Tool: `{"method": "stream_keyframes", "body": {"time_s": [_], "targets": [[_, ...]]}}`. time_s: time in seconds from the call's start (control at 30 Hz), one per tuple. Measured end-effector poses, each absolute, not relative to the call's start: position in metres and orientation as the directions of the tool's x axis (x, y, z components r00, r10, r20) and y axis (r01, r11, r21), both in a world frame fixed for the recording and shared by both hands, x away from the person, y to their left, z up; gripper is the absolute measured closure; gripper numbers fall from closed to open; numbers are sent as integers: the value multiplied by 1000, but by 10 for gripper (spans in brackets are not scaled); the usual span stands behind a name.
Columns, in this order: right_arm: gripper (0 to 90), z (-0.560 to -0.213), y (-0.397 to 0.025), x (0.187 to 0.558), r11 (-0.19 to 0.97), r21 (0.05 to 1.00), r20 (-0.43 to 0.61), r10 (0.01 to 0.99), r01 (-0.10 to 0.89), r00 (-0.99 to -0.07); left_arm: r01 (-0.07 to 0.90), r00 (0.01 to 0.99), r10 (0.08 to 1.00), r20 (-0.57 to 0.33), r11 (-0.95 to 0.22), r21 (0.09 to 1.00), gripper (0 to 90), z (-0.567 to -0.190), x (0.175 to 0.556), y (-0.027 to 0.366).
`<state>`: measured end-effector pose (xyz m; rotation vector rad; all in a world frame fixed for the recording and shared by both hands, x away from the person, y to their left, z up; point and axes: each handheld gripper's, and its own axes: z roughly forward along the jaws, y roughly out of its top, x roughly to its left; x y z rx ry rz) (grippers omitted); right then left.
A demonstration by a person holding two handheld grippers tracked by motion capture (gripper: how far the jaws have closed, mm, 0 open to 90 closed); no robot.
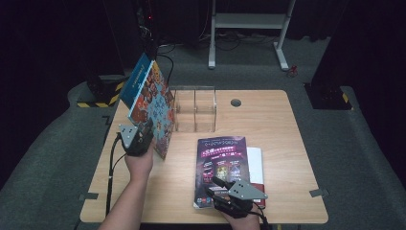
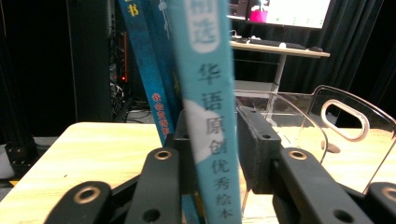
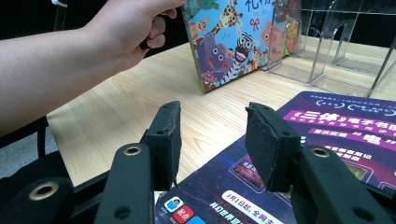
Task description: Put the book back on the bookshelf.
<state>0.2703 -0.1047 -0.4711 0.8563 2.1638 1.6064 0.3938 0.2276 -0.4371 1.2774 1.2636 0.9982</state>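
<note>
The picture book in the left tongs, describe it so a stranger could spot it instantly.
Start at the wooden table, then find the clear acrylic rack near its far edge. Just left of it, the picture book stands tilted, gripped by the left tongs; unlike the flat purple booklet, it shows cartoon animals.

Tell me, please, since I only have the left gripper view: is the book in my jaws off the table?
Observer: In the right gripper view the picture book stands tilted with its bottom corner on the table.
Operator: Where is the right gripper?
Observer: The right gripper is at the near edge, over the purple magazine, its jaws open.
Operator: And the clear rack?
Observer: The high view shows the rack just beyond the book, its slots holding nothing.
</note>
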Motion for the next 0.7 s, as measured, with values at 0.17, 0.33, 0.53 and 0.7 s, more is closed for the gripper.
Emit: {"method": "stream_keyframes", "body": {"time_s": [0.17,0.33,0.53,0.7], "targets": [[555,-471,-105,270,192,941,99,628,277,-772,139,124,987,-100,83,987,630,-437,393,228],[555,-471,-104,270,190,942,99,627,276,-772,145,135,987,-85,65,987,567,-435,391,227],[555,-471,-104,270,189,942,101,628,277,-771,146,141,987,-76,55,988,550,-432,389,227],[555,-471,-104,270,190,942,101,628,278,-772,120,130,989,-66,50,991,553,-423,384,229]]}}
